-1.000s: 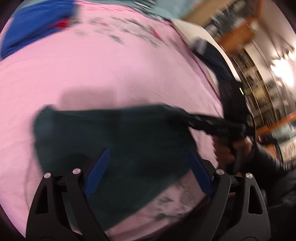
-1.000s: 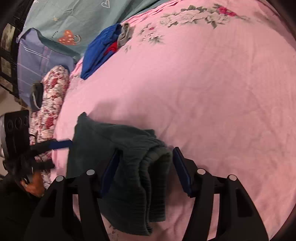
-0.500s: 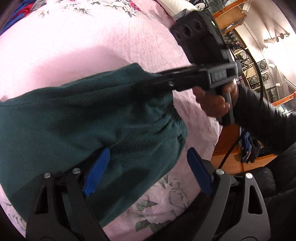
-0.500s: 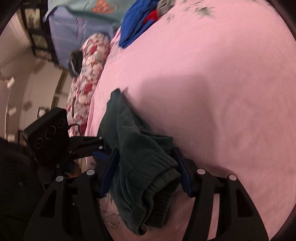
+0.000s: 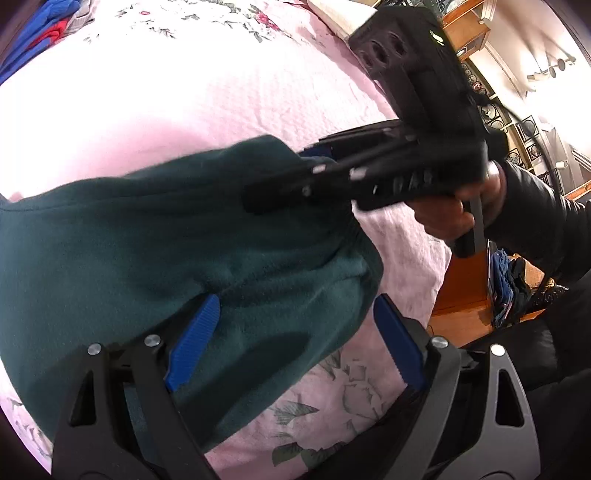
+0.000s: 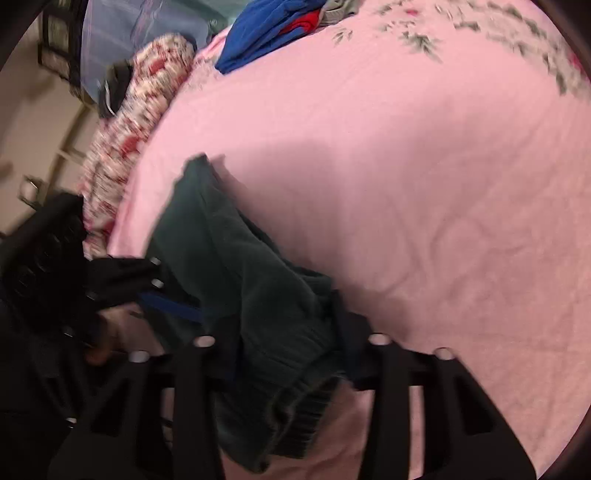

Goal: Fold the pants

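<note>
Dark green fleece pants [image 5: 155, 236] lie folded near the front edge of a pink bedspread [image 5: 184, 92]. My left gripper [image 5: 295, 339] has its blue pads wide apart, with a fold of the pants lying between them. In the left wrist view the right gripper [image 5: 317, 162] reaches over the far corner of the pants, its fingers against the fabric. In the right wrist view, which is blurred, the right gripper [image 6: 288, 339] has the bunched ribbed end of the pants [image 6: 236, 280] between its fingers. The left gripper [image 6: 162, 295] shows at the left, at the pants' edge.
A blue and red pile of clothes [image 6: 273, 26] lies at the far end of the bed. A floral pillow [image 6: 136, 122] lies along the left side. Wooden furniture [image 5: 461, 291] stands beyond the bed's right edge.
Both grippers have dropped closer to the pants and to each other. The right gripper now sits over the pants' far corner. The pants fill more of both views.
</note>
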Tool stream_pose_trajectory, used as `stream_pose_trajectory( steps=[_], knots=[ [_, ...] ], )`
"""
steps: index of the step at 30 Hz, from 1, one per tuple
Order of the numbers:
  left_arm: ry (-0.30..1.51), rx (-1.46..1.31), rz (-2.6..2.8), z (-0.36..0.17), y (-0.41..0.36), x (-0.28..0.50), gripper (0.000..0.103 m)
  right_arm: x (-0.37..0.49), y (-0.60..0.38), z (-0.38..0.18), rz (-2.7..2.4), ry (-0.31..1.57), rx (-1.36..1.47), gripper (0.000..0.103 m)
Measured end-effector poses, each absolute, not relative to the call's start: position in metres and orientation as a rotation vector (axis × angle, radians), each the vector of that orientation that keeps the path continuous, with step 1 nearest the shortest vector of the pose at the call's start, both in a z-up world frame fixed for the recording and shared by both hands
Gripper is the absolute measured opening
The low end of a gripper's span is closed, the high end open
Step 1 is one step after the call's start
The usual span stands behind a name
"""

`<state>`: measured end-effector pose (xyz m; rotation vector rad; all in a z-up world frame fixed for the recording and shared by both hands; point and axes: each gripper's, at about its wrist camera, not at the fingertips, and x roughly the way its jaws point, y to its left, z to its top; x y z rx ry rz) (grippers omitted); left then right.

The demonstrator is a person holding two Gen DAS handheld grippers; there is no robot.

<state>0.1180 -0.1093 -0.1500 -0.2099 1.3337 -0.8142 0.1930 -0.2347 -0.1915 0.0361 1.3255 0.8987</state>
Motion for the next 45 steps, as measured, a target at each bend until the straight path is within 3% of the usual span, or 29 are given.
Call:
stream_pose_trajectory(
  steps=[4,8,14,17,23,24,37,45],
  knots=[
    [1.341,-0.256,-0.733,-0.135,-0.085,0.123,0.085,0.181,-0.233,-0.179,0.847,1.266,-0.049,0.028],
    [1.31,-0.304,-0.52,-0.114,-0.011,0.114,0.085,0.165,-0.228,-0.162,0.797,1.184,-0.114,0.028],
    [1.438,-0.424,-0.323,-0.144,0.062,0.077,0.08,0.153,-0.221,-0.152,0.731,1.133,-0.135,0.028],
    [1.476,-0.477,-0.344,-0.159,0.061,0.074,0.068,0.153,-0.22,-0.154,0.692,1.146,-0.13,0.028],
    [1.462,-0.465,-0.341,-0.159,0.051,0.081,0.056,0.151,-0.215,-0.153,0.657,1.16,-0.13,0.028],
    [1.463,-0.467,-0.341,-0.161,0.049,0.082,0.049,0.151,-0.216,-0.153,0.653,1.161,-0.129,0.028],
    [1.467,-0.231,-0.312,-0.149,0.009,0.096,0.014,0.147,-0.207,-0.146,0.607,1.159,-0.172,0.028],
    [1.393,-0.248,-0.338,-0.131,0.013,0.093,0.011,0.13,-0.189,-0.122,0.576,1.067,-0.295,0.028]
  ],
)
